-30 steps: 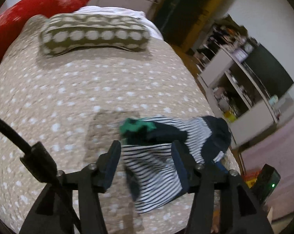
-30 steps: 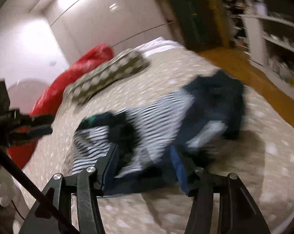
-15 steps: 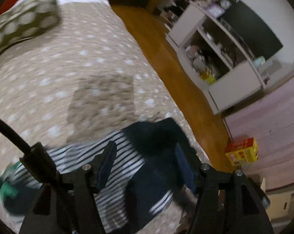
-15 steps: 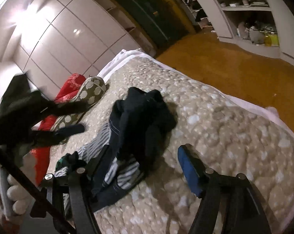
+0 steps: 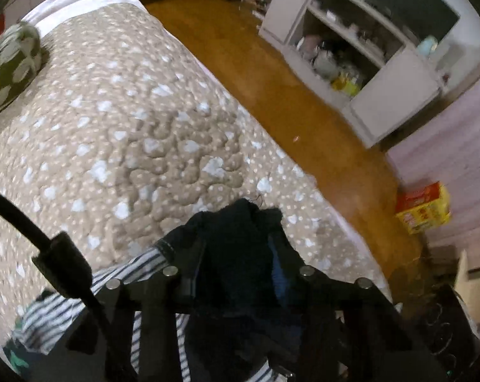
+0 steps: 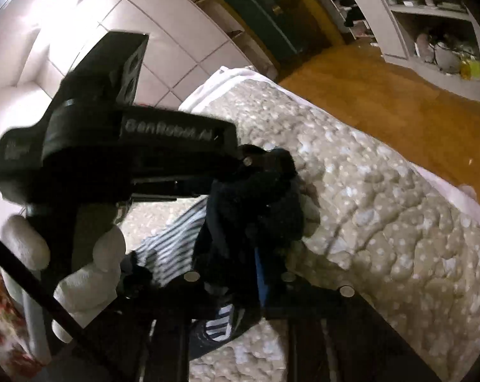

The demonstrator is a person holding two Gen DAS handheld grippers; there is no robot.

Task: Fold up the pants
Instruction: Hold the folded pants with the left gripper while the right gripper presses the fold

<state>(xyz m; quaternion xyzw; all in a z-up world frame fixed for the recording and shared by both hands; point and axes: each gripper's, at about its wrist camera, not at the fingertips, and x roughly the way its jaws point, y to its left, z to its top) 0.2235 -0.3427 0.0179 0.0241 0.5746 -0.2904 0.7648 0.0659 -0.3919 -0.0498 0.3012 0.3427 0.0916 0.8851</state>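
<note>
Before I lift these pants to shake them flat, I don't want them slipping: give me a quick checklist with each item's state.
1. Left gripper has dark fabric between its closing jaws: ok.
2. Right gripper has pants between its closing jaws: ok.
3. Grips on separate corners: cannot tell, fabric is bunched.
4. Striped part free of snags: cannot tell.
5. Bedspread ahead bare for laying out: ok.
6. Spotted pillow apart from the pants: ok.
</note>
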